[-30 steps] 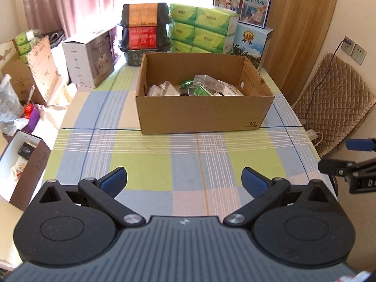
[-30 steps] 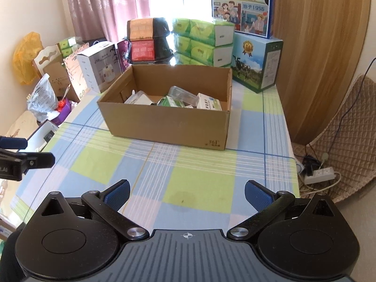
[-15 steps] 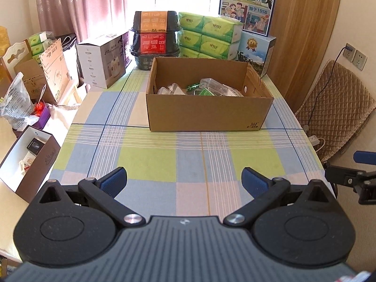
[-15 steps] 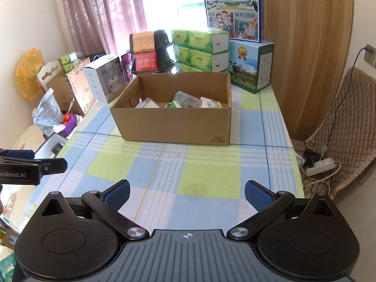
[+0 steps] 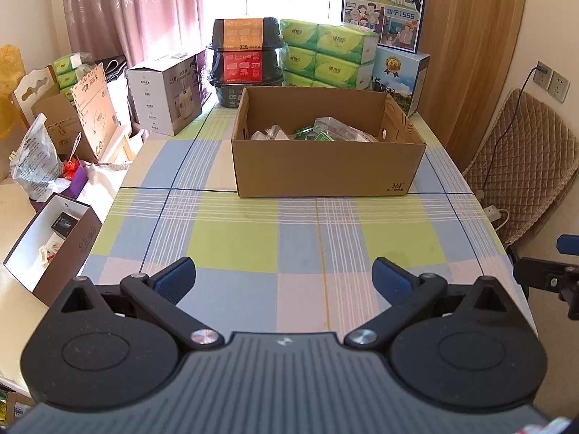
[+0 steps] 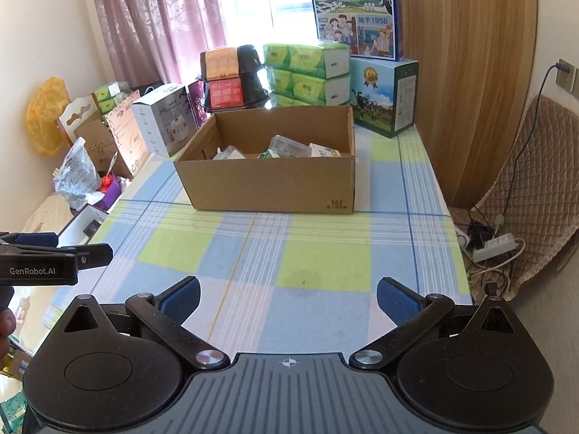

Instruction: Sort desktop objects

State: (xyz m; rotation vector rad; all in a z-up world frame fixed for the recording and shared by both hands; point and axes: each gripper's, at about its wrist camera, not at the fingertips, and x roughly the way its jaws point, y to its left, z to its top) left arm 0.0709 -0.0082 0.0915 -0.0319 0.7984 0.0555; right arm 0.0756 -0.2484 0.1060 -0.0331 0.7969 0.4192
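Note:
An open cardboard box (image 5: 325, 170) (image 6: 271, 184) stands on the far half of the checked tablecloth (image 5: 289, 238) (image 6: 289, 253). Inside it lie several small items: clear plastic packets (image 5: 336, 128) (image 6: 289, 144), something green and a small white carton (image 6: 324, 152). My left gripper (image 5: 284, 282) is open over the near table edge, well short of the box, with nothing between its blue pads. My right gripper (image 6: 287, 298) is open too, empty, near the front right of the table. Each gripper shows at the edge of the other's view.
Behind the box stand green tissue packs (image 5: 325, 54), stacked black food containers (image 5: 246, 58), milk cartons (image 6: 383, 97) and a white appliance box (image 5: 166, 90). Left of the table are cartons, bags and an open white-lined box (image 5: 47, 238). A padded chair (image 5: 521, 166) and power strip (image 6: 495, 246) sit at right.
Both grippers have drawn back and risen from the box, which now looks smaller and farther. Both stay open and empty.

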